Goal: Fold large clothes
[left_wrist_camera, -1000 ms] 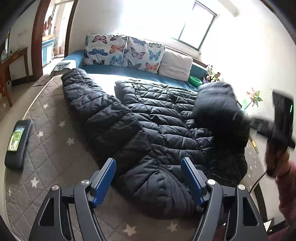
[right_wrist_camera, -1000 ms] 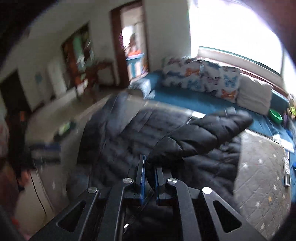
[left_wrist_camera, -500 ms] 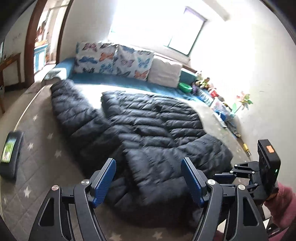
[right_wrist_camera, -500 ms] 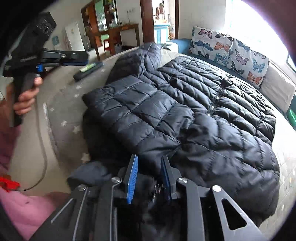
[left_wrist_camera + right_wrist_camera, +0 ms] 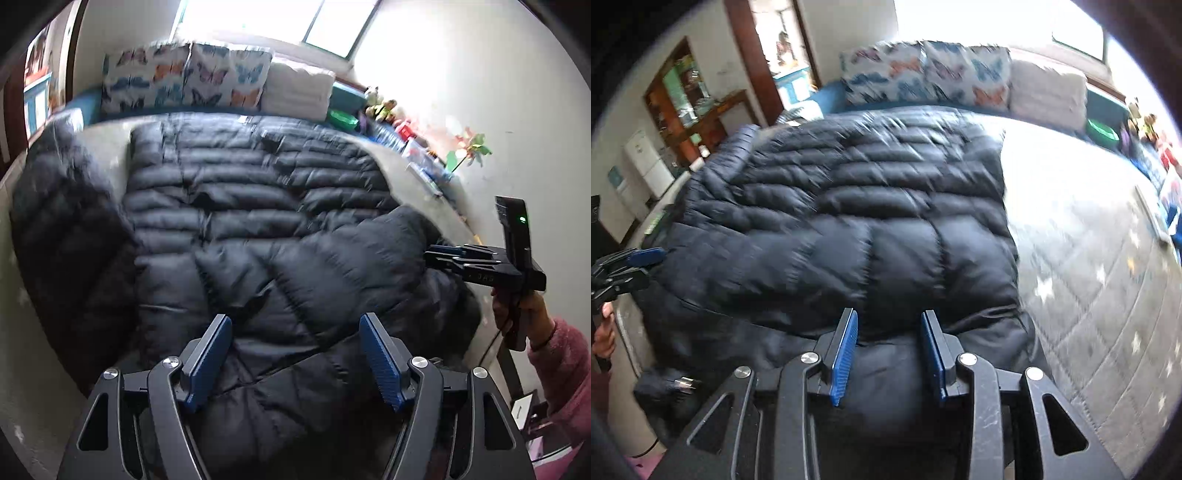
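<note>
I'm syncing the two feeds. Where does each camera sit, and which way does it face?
Left wrist: on the left claw, angled down over the black puffer jacket; right claw and hand at right.
Right wrist: on the right claw, jaws opening, over the jacket's near edge; left claw at left.
Shared: jacket, butterfly pillows, star-print mat.

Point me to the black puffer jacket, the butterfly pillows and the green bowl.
black puffer jacket (image 5: pixel 258 236): left wrist view, on its quilted middle.
butterfly pillows (image 5: pixel 184 79): left wrist view, where the two pillows meet.
green bowl (image 5: pixel 1102 131): right wrist view, on its rim, by the white pillow.
</note>
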### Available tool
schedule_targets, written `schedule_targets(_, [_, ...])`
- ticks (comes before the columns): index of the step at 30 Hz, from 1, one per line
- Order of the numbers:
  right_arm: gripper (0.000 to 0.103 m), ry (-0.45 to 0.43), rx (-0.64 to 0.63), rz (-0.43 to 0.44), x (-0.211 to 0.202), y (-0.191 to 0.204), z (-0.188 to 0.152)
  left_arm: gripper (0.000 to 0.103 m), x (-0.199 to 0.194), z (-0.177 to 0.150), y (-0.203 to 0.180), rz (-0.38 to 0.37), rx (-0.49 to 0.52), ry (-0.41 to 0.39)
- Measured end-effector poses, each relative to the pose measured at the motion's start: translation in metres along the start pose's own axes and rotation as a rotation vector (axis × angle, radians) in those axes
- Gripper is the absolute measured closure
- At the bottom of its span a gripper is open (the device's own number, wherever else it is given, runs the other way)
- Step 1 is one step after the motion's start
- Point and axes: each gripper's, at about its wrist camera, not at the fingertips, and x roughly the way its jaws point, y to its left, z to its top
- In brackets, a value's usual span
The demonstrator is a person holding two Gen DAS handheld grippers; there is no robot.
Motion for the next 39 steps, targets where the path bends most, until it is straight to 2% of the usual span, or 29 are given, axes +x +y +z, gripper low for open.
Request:
schedule_targets(5, [0.064, 0.005, -0.008, 0.003, 0.0, 0.0, -0.001, 0.036, 0.026, -0.01, 0.026, -0.029, -0.043, 0.027])
schedule_targets(8, [0.064, 0.034, -0.025, -0.06, -0.004, 0.005, 0.008, 0.038, 0.028, -0.011, 0.029, -0.026, -0.032, 0.026])
schedule_targets(10, [0.064, 0.011, -0.052, -0.083, -0.017, 0.014, 0.011, 0.038, 0.03, -0.011, 0.028, -0.018, -0.015, 0.027])
schedule_targets(13, [0.064, -0.024, -0.096, -0.028, -0.033, 0.043, 0.018, 0.038, 0.029, -0.009, 0.023, -0.002, 0.004, 0.026])
schedule_targets(18, [0.064, -0.006, -0.199, 0.081, -0.026, 0.097, 0.026, 0.038, 0.014, -0.006, 0.021, -0.022, -0.004, 0.011])
schedule_targets(21, [0.064, 0.045, -0.245, 0.1, -0.001, 0.121, 0.025, 0.038, -0.009, -0.001, 0.024, -0.042, -0.02, -0.011])
schedule_targets(23, [0.064, 0.099, -0.272, 0.064, 0.02, 0.128, 0.019, 0.038, -0.026, 0.004, 0.031, -0.033, -0.035, -0.039])
schedule_targets(27, [0.064, 0.121, -0.308, 0.013, 0.026, 0.137, 0.018, 0.036, -0.063, 0.024, 0.07, 0.042, -0.116, -0.111])
schedule_targets(30, [0.064, 0.077, -0.335, 0.058, 0.009, 0.152, 0.026, 0.031, -0.08, 0.045, 0.11, 0.126, -0.206, -0.154])
schedule_targets(32, [0.064, 0.053, -0.359, 0.102, 0.002, 0.165, 0.03, 0.024, -0.081, 0.059, 0.137, 0.151, -0.269, -0.158])
schedule_targets(36, [0.064, 0.085, -0.402, 0.198, 0.018, 0.192, 0.037, 0.024, -0.07, 0.094, 0.196, 0.219, -0.408, -0.138])
schedule_targets(39, [0.064, 0.152, -0.466, 0.171, 0.048, 0.208, 0.034, 0.024, -0.058, 0.113, 0.238, 0.246, -0.499, -0.125])
